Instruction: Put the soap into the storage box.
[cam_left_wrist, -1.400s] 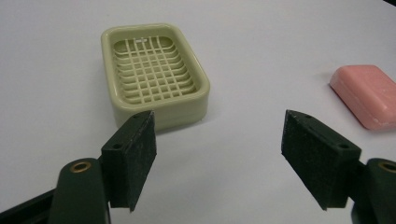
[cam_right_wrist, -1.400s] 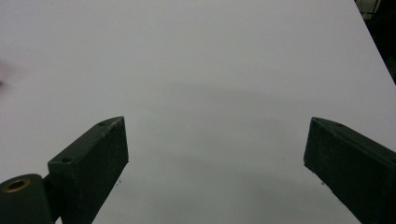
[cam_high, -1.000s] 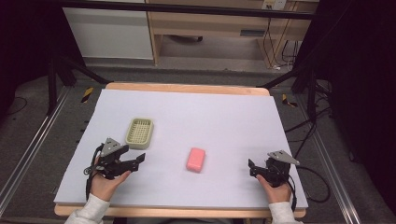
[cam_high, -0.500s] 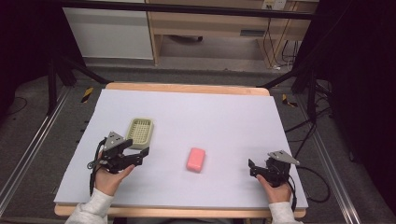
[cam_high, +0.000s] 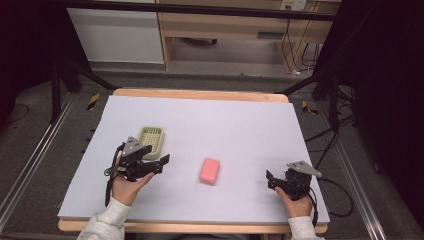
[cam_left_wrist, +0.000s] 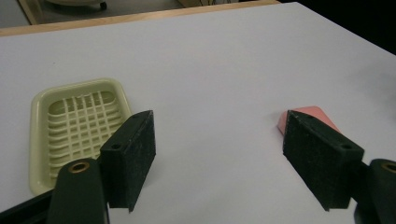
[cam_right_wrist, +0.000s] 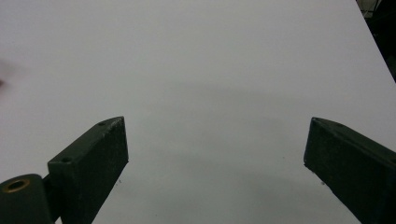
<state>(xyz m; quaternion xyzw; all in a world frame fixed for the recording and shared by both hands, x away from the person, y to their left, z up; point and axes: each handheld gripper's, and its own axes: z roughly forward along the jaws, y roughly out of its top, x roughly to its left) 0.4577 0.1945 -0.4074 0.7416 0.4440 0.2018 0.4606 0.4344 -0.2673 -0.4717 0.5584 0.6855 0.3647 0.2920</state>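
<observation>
two claws hover over the white desk (cam_high: 225, 120), each in one of the person's hands. the left claw (cam_high: 161, 163) stands wide open with nothing between its jaws; in the left gripper view only bare desk surface lies in the gap, and neither pad touches anything. it sits just in front of the pale yellow soap dish (cam_high: 151, 139), which lies flat on the left half of the desk with its slotted grid facing up. the pink soap bar (cam_high: 210, 171) lies flat near the middle of the desk, apart from the dish and a little to the right of the left claw; its long axis runs roughly from the near edge toward the far edge, leaning slightly right at the far end. the right claw (cam_high: 270, 181) is also wide open and empty, low over the desk's right side, well apart from the bar.
</observation>
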